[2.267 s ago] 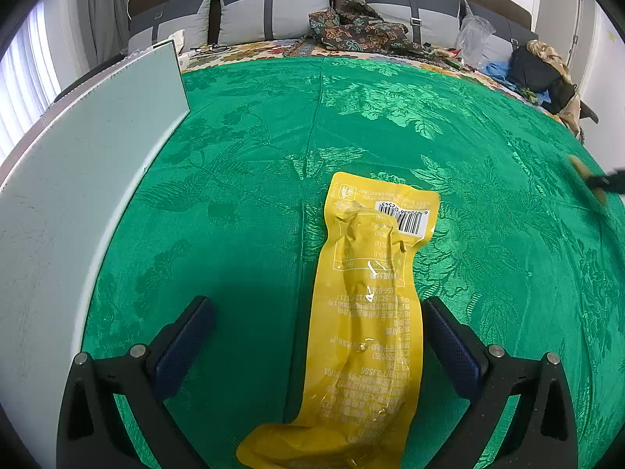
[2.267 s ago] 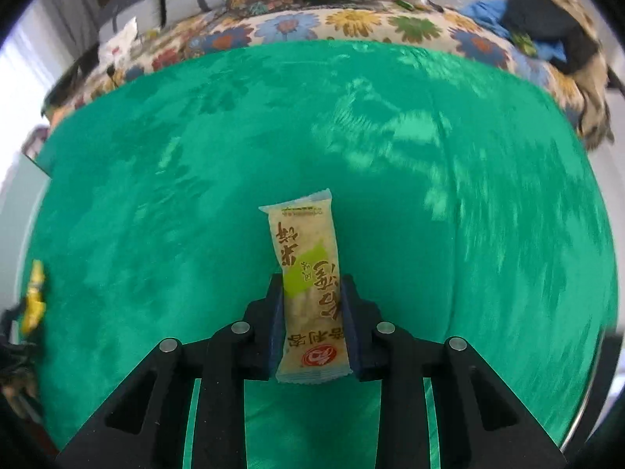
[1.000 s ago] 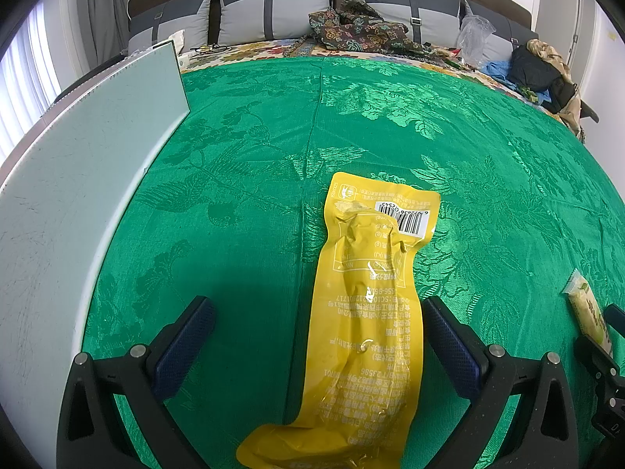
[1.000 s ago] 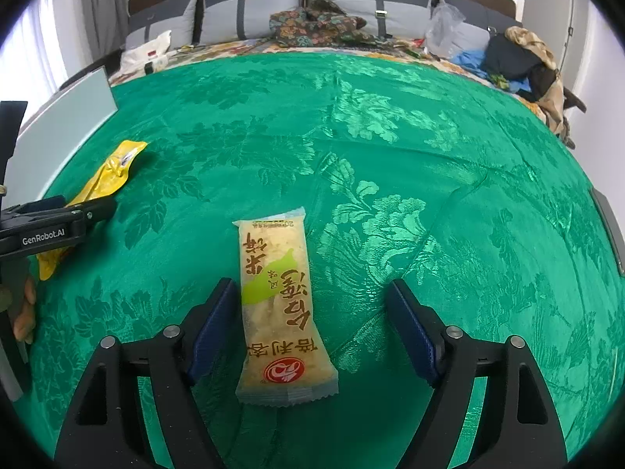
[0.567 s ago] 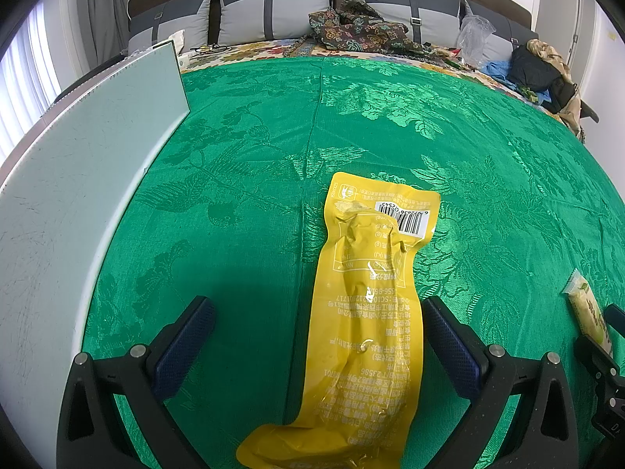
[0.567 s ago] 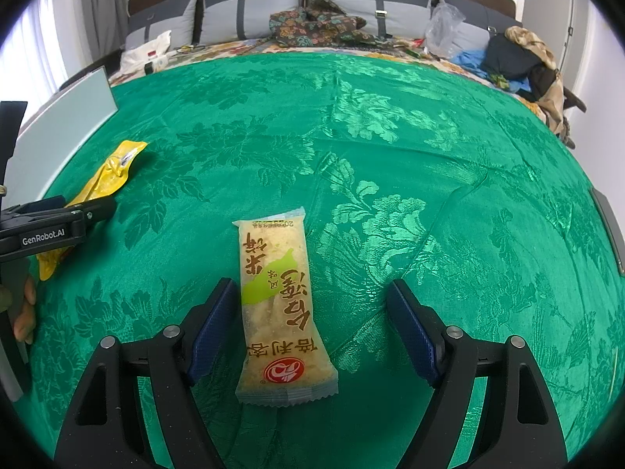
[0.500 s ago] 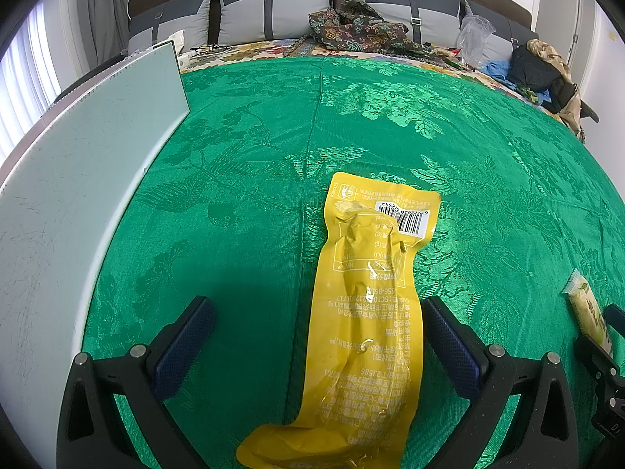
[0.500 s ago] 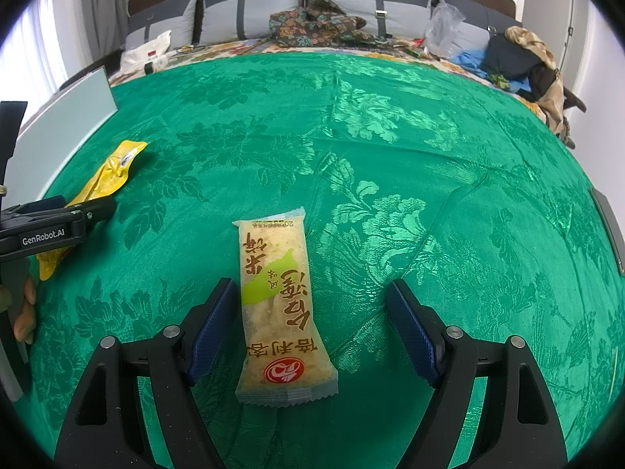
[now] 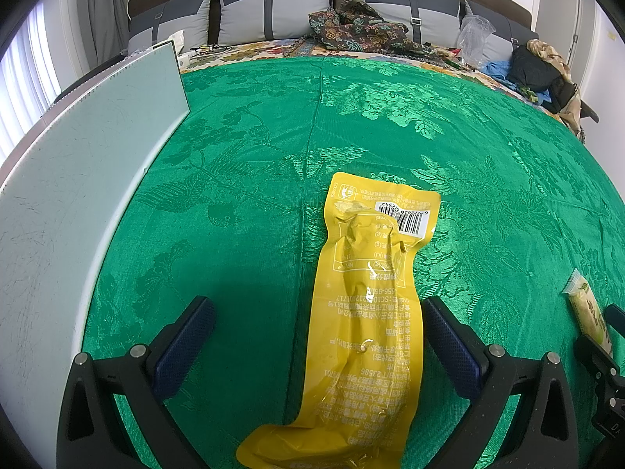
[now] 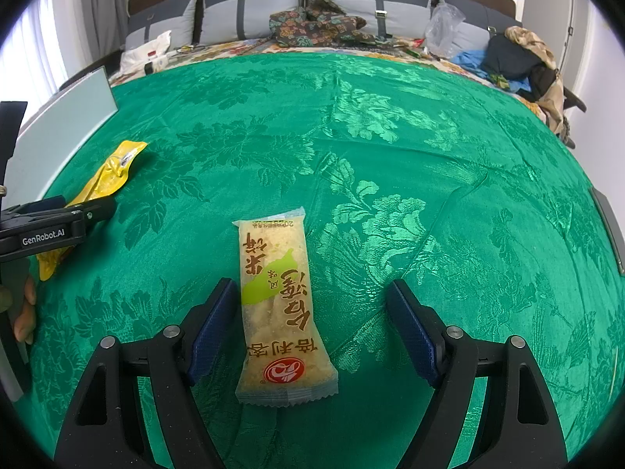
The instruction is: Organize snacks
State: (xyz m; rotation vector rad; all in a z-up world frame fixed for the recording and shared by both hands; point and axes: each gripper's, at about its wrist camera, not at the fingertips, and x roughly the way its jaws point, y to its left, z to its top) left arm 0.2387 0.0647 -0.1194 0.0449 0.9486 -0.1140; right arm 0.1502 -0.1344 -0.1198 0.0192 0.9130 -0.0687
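Green patterned cloth [image 10: 390, 164] covers the whole work surface, with grey cushions [image 9: 273, 8] and loose clothes at the far end of the room and a pale board [image 9: 78, 156] standing along my left side.

My left gripper [image 9: 318, 336] has its fingers wide apart, and the long yellow snack pouch [image 9: 371, 312] lies flat on the cloth between them, touching neither finger as far as I can see. My right gripper [image 10: 312, 320] is spread apart too. The rice cracker packet [image 10: 279, 301] lies between its fingers, closer to the left one, and is not held. The two snacks are well apart from each other, each lengthwise in front of its own gripper.

I judge that both snacks are laid down in a row and the placing step is finished or nearly so. I see no other snack and no container. The next move, I think, is to pull both grippers straight back without dragging the packets, or to bring the cracker packet nearer to the pouch if they must lie side by side.
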